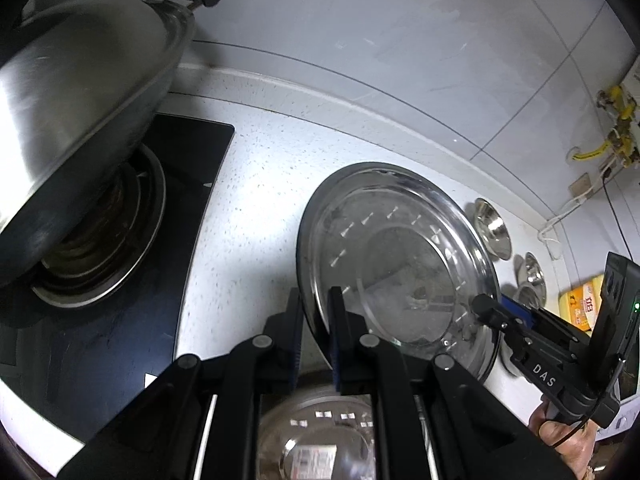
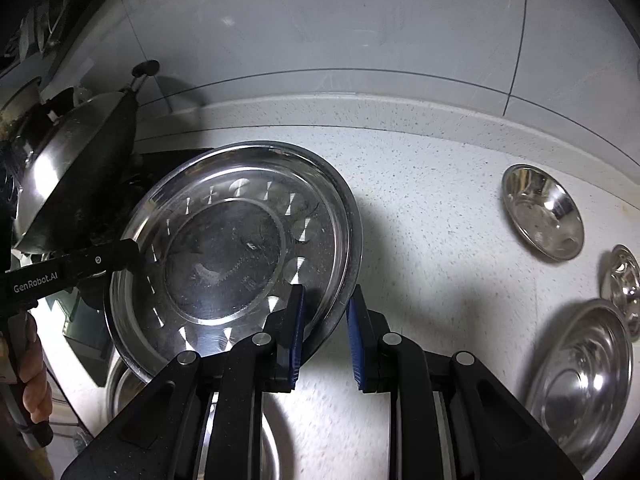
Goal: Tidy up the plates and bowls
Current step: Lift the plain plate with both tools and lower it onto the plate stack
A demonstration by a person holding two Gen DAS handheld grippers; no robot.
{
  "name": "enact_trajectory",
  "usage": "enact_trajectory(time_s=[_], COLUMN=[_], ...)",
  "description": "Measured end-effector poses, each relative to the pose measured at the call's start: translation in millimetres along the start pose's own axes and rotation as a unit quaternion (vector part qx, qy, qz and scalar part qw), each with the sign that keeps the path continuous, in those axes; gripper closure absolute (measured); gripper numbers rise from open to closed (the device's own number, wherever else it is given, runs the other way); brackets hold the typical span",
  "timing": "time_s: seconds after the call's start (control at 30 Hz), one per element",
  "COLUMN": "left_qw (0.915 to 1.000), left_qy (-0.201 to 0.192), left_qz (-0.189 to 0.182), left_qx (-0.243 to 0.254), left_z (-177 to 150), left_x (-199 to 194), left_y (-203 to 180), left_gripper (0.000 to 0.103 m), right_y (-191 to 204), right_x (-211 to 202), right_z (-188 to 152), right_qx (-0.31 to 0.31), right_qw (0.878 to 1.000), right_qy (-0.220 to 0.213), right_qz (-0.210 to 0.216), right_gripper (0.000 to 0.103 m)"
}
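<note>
A large round steel plate (image 1: 400, 264) (image 2: 224, 256) hangs tilted above the speckled white counter (image 2: 440, 208), held from both sides. My left gripper (image 1: 316, 296) is shut on the plate's left rim, its blue pads on either side of the edge. It shows in the right wrist view as a black finger (image 2: 134, 250) at the plate's far side. My right gripper (image 2: 328, 292) is shut on the opposite rim, and appears in the left wrist view (image 1: 486, 308) at the plate's right edge. A steel bowl (image 1: 316, 436) lies below the plate.
Several steel bowls sit on the counter to the right: a small one (image 2: 542, 212), another (image 2: 622, 280) and a bigger one (image 2: 580, 380). A lidded wok (image 1: 80, 120) stands on the black stove (image 1: 192, 208) to the left. A yellow packet (image 1: 580, 304) lies far right. A tiled wall is behind.
</note>
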State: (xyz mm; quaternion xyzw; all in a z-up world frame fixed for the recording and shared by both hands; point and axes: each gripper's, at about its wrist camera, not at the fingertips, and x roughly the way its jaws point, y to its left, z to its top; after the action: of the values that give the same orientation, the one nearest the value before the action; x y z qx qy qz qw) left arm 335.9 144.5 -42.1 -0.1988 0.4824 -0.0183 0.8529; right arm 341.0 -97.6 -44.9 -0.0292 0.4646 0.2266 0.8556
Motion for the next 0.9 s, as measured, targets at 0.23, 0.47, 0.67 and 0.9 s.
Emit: enact_trajectory(time_s=[0.23, 0.47, 0.67, 0.9], left_qw=[0.9998, 0.9992, 0.9989, 0.9989], left_qy=[-0.006, -0.01, 0.002, 0.02], left_qz=[-0.017, -0.036, -0.042, -0.036], left_qx=[-0.01, -0.012, -0.023, -0.023], left_z=[-30, -62, -85, -114], left_x=[-39, -76, -89, -89], left_y=[4, 9, 17, 28], left_gripper=[0.092, 0.092, 0.092, 0.092], right_y=[8, 20, 28, 36], right_x=[-34, -66, -79, -82], right_z=[-24, -51, -70, -92], right_qx=[-0.004, -0.015, -0.018, -0.027], right_qw=[1.0, 0.999, 0.999, 0.998], right_qy=[-0.011, -0.015, -0.012, -0.004], right_qz=[0.013, 0.029, 0.045, 0.059], right_gripper=[0.084, 0.084, 0.084, 0.084])
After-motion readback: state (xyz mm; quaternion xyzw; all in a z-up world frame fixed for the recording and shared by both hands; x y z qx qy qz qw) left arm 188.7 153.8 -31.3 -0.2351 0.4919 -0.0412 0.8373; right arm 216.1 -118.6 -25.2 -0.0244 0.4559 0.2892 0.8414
